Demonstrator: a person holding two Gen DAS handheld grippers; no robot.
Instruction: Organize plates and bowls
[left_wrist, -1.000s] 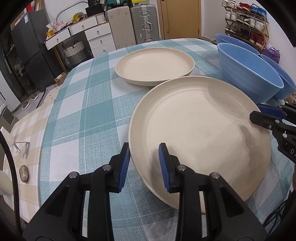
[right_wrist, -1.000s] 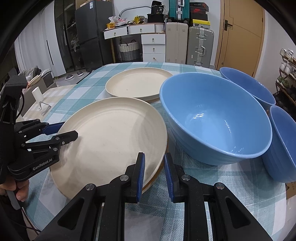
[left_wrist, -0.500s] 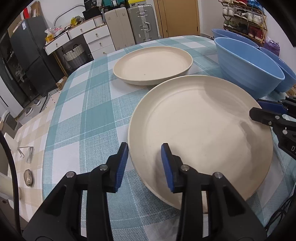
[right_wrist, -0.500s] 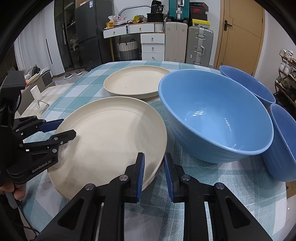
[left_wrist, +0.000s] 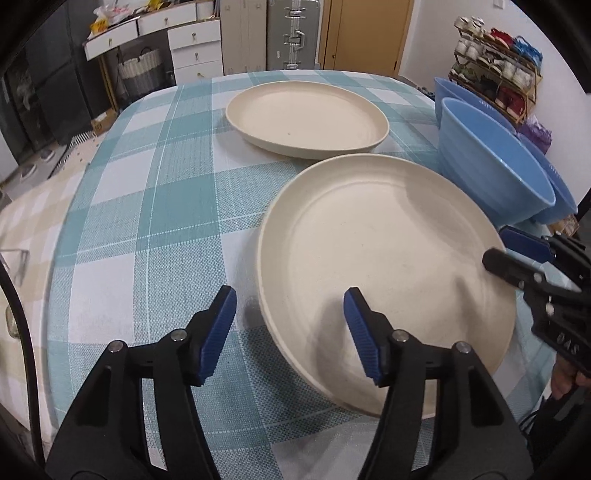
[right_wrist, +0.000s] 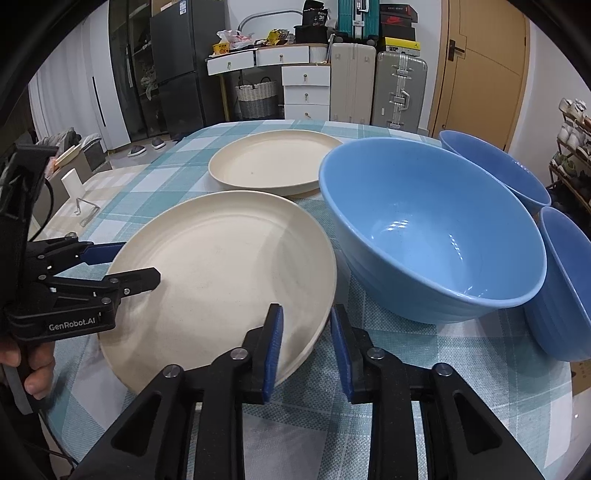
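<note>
Left wrist: left gripper (left_wrist: 290, 328) released, jaws just been opening, near plate's (left_wrist: 384, 266) rim between them, untouched. Plate flat on checked cloth (left_wrist: 147, 206), centre-right. Second plate (left_wrist: 306, 118) above centre. Bowls (left_wrist: 491, 177) at right edge.

Right wrist: right gripper (right_wrist: 306, 349) released, jaws just been opening, straddling plate rim at lower centre. Big bowl (right_wrist: 428, 229) right of plate.

Matt cream near plate (right_wrist: 221, 273), glossy blue bowl (right_wrist: 432, 236) perhaps plastic, woven checked tablecloth (left_wrist: 147, 206), ribbed blue pads (left_wrist: 218, 332)
</note>
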